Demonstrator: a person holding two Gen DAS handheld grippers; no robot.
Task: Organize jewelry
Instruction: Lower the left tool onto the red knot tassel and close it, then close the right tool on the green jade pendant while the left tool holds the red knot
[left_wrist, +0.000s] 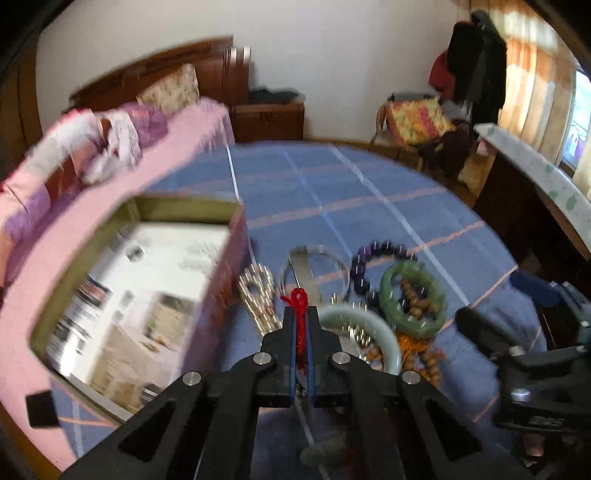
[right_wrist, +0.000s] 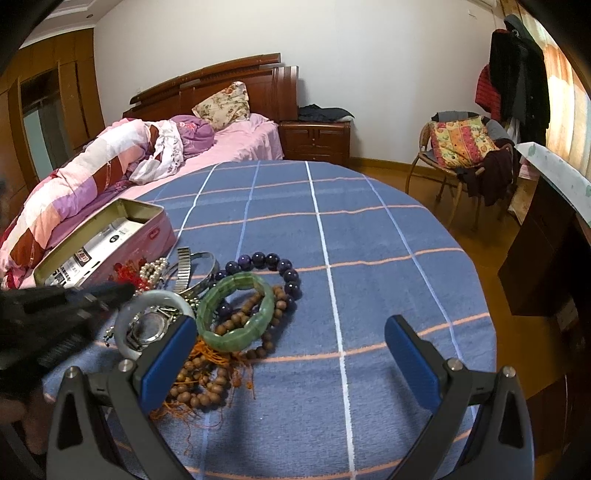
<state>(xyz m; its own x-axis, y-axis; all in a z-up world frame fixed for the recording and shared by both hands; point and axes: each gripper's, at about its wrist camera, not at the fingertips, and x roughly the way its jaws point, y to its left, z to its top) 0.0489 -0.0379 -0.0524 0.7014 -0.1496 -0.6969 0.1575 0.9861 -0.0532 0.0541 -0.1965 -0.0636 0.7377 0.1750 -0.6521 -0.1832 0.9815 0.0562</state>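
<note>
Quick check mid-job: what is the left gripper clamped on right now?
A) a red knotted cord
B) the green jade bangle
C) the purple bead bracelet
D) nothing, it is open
A: in the left wrist view the left gripper has its blue pads shut on the red knotted cord, while the green bangle and the purple bead bracelet lie on the blue cloth.

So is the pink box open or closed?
Open. The pink tin box has no lid on, and both views show printed paper lying inside it.
</note>
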